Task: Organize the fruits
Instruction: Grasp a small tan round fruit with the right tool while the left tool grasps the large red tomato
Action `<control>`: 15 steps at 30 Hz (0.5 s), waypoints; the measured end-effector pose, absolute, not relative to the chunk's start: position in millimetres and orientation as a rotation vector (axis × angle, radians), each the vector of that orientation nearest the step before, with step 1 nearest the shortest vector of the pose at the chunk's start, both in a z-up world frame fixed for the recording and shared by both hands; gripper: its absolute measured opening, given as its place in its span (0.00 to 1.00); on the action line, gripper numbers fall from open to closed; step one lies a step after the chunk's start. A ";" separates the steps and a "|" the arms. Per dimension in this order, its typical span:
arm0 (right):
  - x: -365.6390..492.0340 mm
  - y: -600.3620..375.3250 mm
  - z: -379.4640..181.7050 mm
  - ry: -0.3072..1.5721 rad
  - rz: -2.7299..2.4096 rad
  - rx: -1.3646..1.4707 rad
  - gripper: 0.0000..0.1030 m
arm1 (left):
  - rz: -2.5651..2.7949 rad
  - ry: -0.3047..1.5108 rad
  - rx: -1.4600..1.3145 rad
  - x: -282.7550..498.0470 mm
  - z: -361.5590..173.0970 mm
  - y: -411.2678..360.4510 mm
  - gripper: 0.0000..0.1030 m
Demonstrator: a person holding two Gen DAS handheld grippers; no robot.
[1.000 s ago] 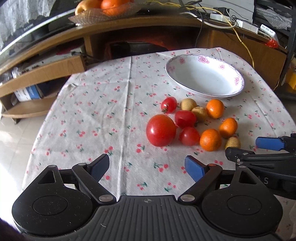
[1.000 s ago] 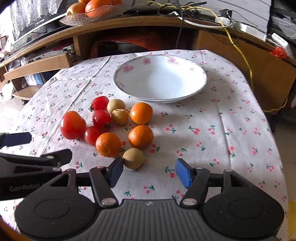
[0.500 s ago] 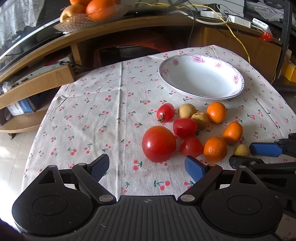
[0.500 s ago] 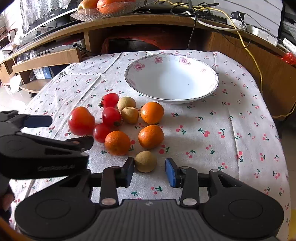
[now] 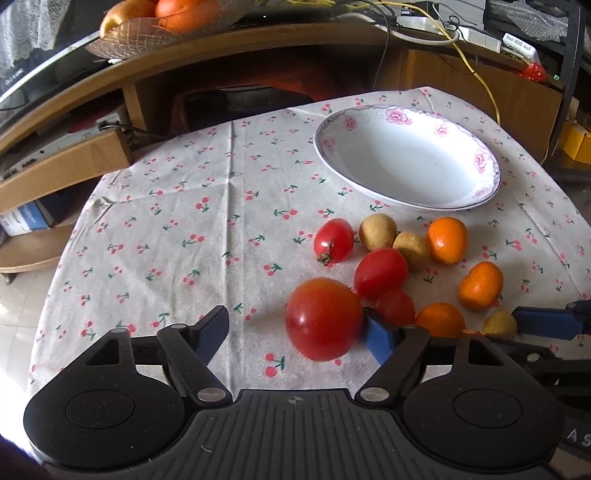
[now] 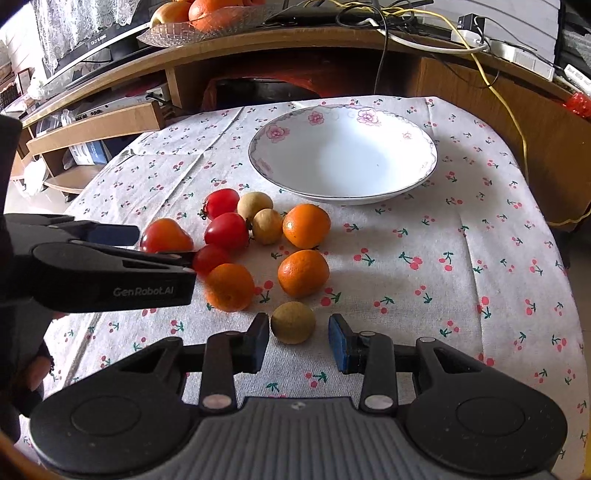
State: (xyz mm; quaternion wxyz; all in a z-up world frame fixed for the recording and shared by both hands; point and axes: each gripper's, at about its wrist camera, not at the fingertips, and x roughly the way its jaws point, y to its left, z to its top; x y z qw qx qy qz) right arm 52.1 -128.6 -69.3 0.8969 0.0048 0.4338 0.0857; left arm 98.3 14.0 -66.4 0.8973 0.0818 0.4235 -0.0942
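A white flowered plate [image 5: 406, 158] [image 6: 343, 158] stands at the back of the cherry-print tablecloth. In front of it lie small tomatoes, oranges and brown longans in a loose cluster. The large tomato [image 5: 323, 317] [image 6: 166, 236] sits between the fingers of my open left gripper [image 5: 295, 330], against the right blue pad. My right gripper [image 6: 299, 341] is open, narrowly straddling the nearest longan [image 6: 293, 322] [image 5: 498, 325] with small gaps on both sides. An orange [image 6: 229, 286] lies just left of that longan.
Behind the table runs a wooden shelf unit [image 6: 258, 44] carrying a glass dish of oranges [image 5: 166, 22] and cables. A yellow cable [image 6: 517, 122] hangs at the back right. The cloth's left half [image 5: 166, 240] is bare. The table edges drop off left and right.
My left gripper has advanced until the large tomato lies between its fingers. My right gripper has moved forward around the near longan and its fingers have narrowed.
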 end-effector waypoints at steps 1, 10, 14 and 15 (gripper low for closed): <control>52.2 -129.1 -69.3 0.899 0.178 0.014 0.35 | -0.202 0.879 0.163 98.0 -66.1 13.3 0.74; 50.0 -133.3 -67.8 0.911 0.195 0.043 0.26 | -0.263 0.898 0.146 90.6 -62.9 6.7 0.51; 49.2 -132.5 -67.3 0.910 0.197 0.036 0.26 | -0.277 0.915 0.136 86.5 -61.6 7.5 0.48; 48.9 -132.5 -67.1 0.910 0.197 0.035 0.26 | -0.278 0.915 0.137 85.5 -61.3 7.3 0.48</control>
